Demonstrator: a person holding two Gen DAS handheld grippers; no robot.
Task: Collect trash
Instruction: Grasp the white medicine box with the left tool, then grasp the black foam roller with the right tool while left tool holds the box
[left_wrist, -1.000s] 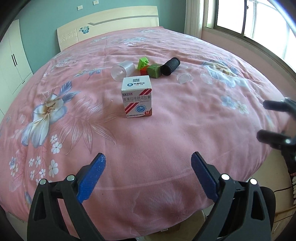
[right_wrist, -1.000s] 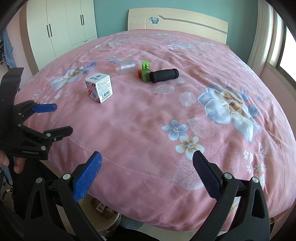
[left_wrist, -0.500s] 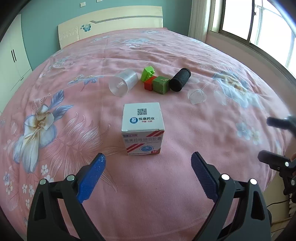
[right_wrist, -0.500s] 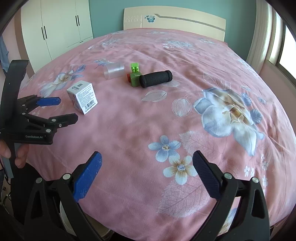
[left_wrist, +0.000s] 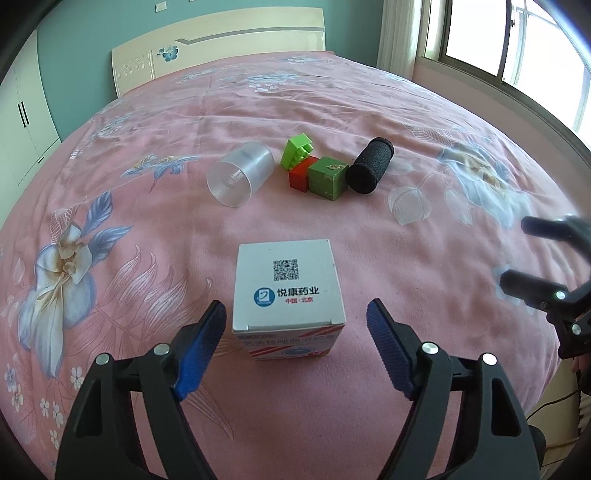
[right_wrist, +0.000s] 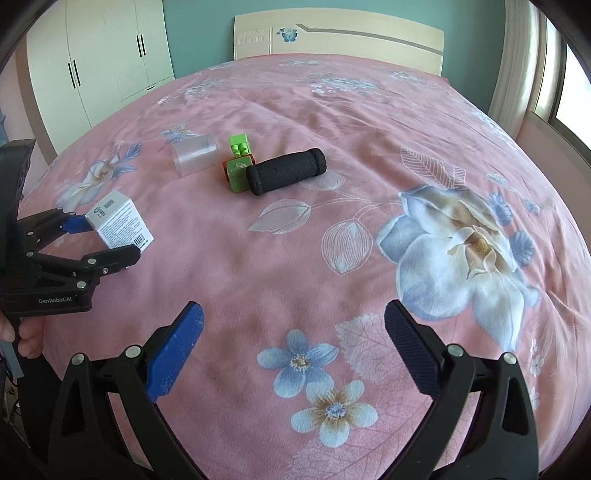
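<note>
- My left tool (left_wrist: 295, 332) is spread wide around the white box (left_wrist: 288, 291); its blue pads flank the box's sides without touching, as far as I can tell.
- The box stands upright on the pink bed (left_wrist: 147, 258), near its front edge.
- My right tool (right_wrist: 293, 332) is wide apart too, holding nothing, above a blue flower print.
- Further up the bed: a clear cup (left_wrist: 240, 173) on its side, then a lime brick (left_wrist: 297, 149), red block (left_wrist: 301, 177) and green cube (left_wrist: 327, 177) bunched together, with a black foam roll (left_wrist: 369, 170) just beside the cube.
- Beyond: the headboard (left_wrist: 221, 48).
</note>
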